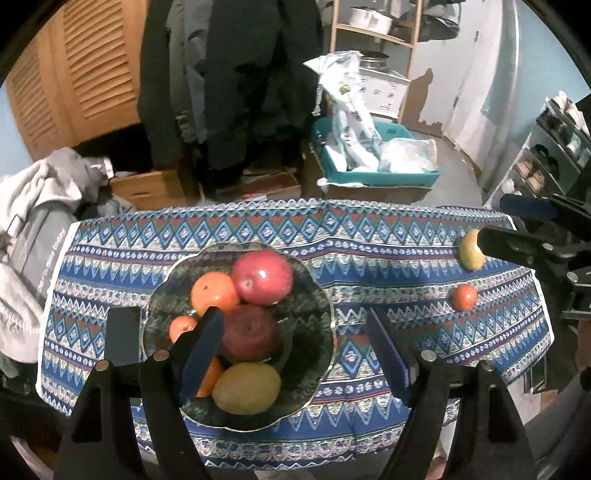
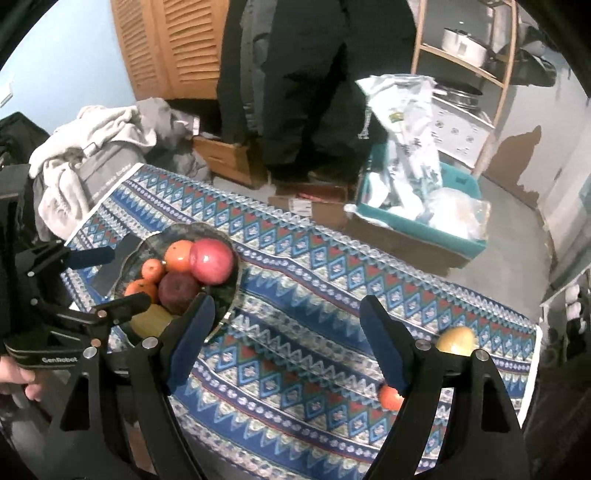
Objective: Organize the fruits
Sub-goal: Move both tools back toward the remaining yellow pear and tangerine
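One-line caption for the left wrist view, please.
Open left claw above a glass bowl of fruit; a yellow apple and small orange wait on the patterned cloth.

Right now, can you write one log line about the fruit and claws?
bowl: six fruits inside | tablecloth: yellow apple, small orange loose | left claw: open, empty | right claw: open, empty

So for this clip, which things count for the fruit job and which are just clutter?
Job:
bowl of fruit
yellow apple on the cloth
small orange on the cloth
left gripper and right gripper, jaws empty

Clutter:
grey clothes
teal bin of bags
cardboard boxes
shelf
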The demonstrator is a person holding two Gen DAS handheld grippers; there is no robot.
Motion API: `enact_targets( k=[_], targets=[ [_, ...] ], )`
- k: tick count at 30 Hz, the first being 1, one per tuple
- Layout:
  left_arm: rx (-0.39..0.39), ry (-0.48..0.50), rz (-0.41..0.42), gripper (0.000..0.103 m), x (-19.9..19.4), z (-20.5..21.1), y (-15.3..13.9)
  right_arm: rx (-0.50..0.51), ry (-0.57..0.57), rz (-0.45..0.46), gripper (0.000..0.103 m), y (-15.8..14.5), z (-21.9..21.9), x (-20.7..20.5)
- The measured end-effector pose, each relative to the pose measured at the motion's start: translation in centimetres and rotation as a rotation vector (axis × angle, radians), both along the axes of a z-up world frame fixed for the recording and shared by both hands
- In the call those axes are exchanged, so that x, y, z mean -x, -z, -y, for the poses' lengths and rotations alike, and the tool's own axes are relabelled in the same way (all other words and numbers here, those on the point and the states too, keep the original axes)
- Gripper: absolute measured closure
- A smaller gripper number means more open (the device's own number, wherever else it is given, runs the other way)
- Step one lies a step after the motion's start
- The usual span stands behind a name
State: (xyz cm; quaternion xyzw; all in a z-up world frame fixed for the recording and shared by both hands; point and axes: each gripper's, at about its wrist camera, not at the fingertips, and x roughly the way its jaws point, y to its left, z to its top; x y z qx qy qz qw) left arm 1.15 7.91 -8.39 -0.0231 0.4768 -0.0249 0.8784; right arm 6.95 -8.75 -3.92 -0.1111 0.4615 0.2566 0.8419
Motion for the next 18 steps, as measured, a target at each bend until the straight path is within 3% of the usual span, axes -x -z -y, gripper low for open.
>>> enact_targets(
  k=[18],
  targets=[
    [-0.022,0.100,-0.021,0.023,-2.0,7.1,-0.5,-0.015,0.146,-0.033,0.021,1.5,9.7,-0.6]
  ],
)
